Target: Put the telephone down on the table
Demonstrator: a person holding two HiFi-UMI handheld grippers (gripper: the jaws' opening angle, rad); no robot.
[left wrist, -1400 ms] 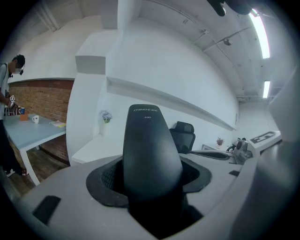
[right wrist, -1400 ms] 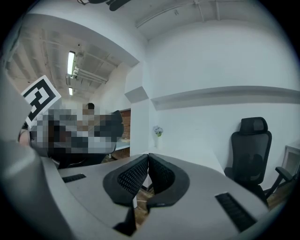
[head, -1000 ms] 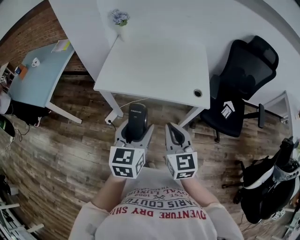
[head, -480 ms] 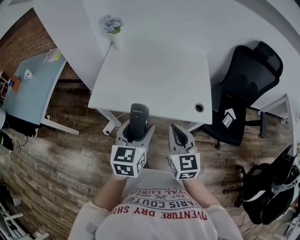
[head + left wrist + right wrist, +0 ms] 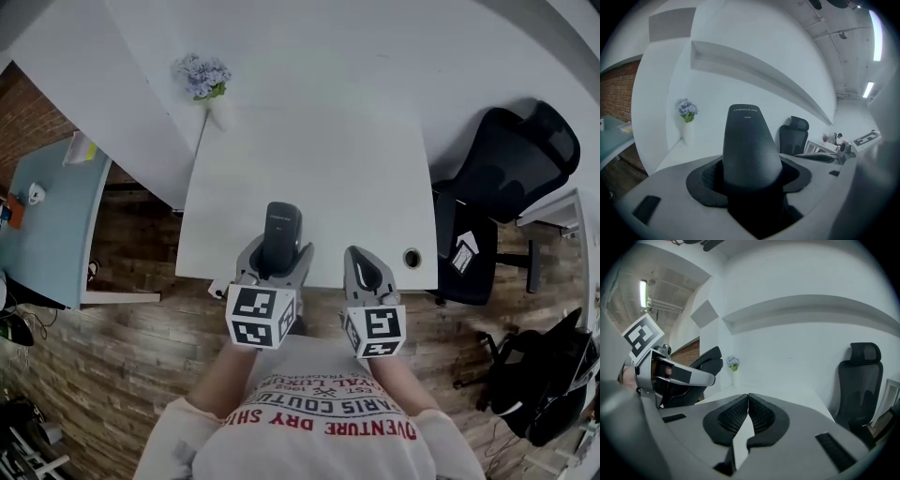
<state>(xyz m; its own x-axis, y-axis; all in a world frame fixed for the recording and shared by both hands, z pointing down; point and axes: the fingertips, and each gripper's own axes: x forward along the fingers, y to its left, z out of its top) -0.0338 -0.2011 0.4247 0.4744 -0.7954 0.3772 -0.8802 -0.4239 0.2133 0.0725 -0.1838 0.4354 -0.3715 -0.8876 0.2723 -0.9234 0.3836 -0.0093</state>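
Black telephone (image 5: pixel 280 232) is clamped in the left tool (image 5: pixel 273 265). Its jaws are closed on the lower half, pads pressing both sides, and the top half sticks out forward past the tips. Right tool (image 5: pixel 367 274) is empty, jaws closed pad to pad with nothing between. It hangs just beside the left one, apart from the telephone.

Head view puts both tools over the near edge of the white tabletop (image 5: pixel 309 159), with the telephone's top end reaching over the surface. Left gripper view shows the tabletop below and beyond the telephone, so it's probably in the air with no contact yet.

Tabletop is bare ahead of it. Flower vase (image 5: pixel 202 82) is at the far left corner, cable hole (image 5: pixel 412 257) near the right front corner, office chair (image 5: pixel 502 173) off the right side. All are well apart from the likely landing spot.

Status: the carry to the tabletop looks about done. Left to do: lower the telephone onto the surface, open the left jaws, back off.
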